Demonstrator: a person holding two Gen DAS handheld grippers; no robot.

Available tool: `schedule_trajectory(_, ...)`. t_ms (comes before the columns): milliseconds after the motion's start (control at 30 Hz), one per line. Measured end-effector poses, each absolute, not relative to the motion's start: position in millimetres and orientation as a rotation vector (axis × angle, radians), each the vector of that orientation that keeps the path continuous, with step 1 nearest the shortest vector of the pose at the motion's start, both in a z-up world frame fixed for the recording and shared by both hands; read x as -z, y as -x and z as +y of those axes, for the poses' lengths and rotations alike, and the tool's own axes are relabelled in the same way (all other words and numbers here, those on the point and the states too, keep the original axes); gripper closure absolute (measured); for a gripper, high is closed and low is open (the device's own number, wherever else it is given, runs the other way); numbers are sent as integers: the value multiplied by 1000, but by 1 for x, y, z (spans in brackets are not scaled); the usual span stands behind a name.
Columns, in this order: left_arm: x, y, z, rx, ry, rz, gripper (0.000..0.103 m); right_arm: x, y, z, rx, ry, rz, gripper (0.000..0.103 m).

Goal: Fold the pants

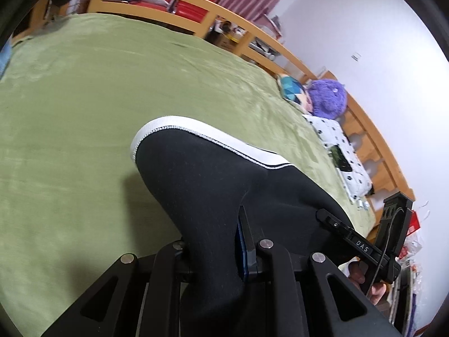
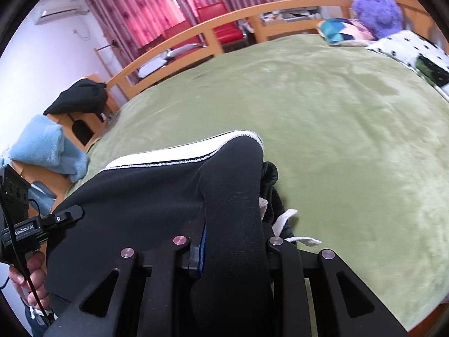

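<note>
The black pants (image 1: 196, 185) with a white side stripe (image 1: 202, 133) hang between my two grippers above the green bed (image 1: 98, 98). My left gripper (image 1: 216, 241) is shut on a bunch of the black fabric. My right gripper (image 2: 233, 241) is shut on the other end of the pants (image 2: 157, 196), near the waist, where a white drawstring (image 2: 289, 216) hangs out. The right gripper shows in the left wrist view (image 1: 364, 241). The left gripper shows in the right wrist view (image 2: 42, 221). The fabric hides both grippers' fingertips.
The green blanket (image 2: 336, 140) covers the bed inside a wooden frame (image 1: 196, 8). A purple plush (image 1: 327, 98), a patterned cushion (image 1: 291, 90) and a dotted pillow (image 1: 336, 146) lie at the bed's end. A blue towel (image 2: 47, 148) and dark clothing (image 2: 81, 98) sit beside the bed.
</note>
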State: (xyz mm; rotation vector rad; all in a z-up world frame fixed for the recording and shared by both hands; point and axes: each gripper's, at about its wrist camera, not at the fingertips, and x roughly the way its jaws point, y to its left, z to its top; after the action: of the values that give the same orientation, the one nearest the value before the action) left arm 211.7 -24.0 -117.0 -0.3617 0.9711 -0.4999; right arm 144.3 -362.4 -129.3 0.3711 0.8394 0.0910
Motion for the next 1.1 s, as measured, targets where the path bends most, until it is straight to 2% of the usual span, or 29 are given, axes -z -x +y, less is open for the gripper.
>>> schedule_trajectory(67, 131, -216, -7, 482, 350, 999, 85, 141, -148, -345, -97, -348, 863, 80)
schedule_trajectory(133, 157, -220, 4, 467, 346, 1063, 83, 160, -151, -326, -65, -269, 909, 70)
schedule_trajectory(200, 181, -223, 14, 434, 361, 1151, 74, 170, -151, -319, -37, -201, 945, 59)
schedule_trajectory(267, 198, -214, 22, 409, 384, 1209, 65, 174, -143, -319, -40, -167, 965, 55)
schedule_trajectory(300, 198, -206, 29, 378, 381, 1198, 64, 172, -137, -322, -43, -162, 972, 55)
schedule_trajectory(367, 191, -188, 37, 294, 302, 1151, 52, 162, -123, -330, -25, -147, 958, 55)
schedule_trajectory(500, 163, -154, 36, 282, 268, 1047, 51, 137, -94, -331, -9, -110, 859, 56)
schedule_trajectory(567, 150, -136, 14, 330, 229, 996, 51, 133, -85, -325, -24, -91, 827, 60)
schedule_trajectory(667, 153, -110, -21, 306, 87, 951, 46, 140, -72, -313, -50, -63, 818, 76)
schedule_trajectory(767, 187, -91, -44, 273, -3, 1000, 45, 161, -62, -307, -1, 23, 845, 75)
schedule_trajectory(867, 208, -74, -50, 219, -73, 968, 41, 188, -65, -316, 39, 14, 911, 75)
schedule_trajectory(1100, 176, -76, -38, 257, 18, 975, 41, 169, -57, -325, 5, -5, 898, 74)
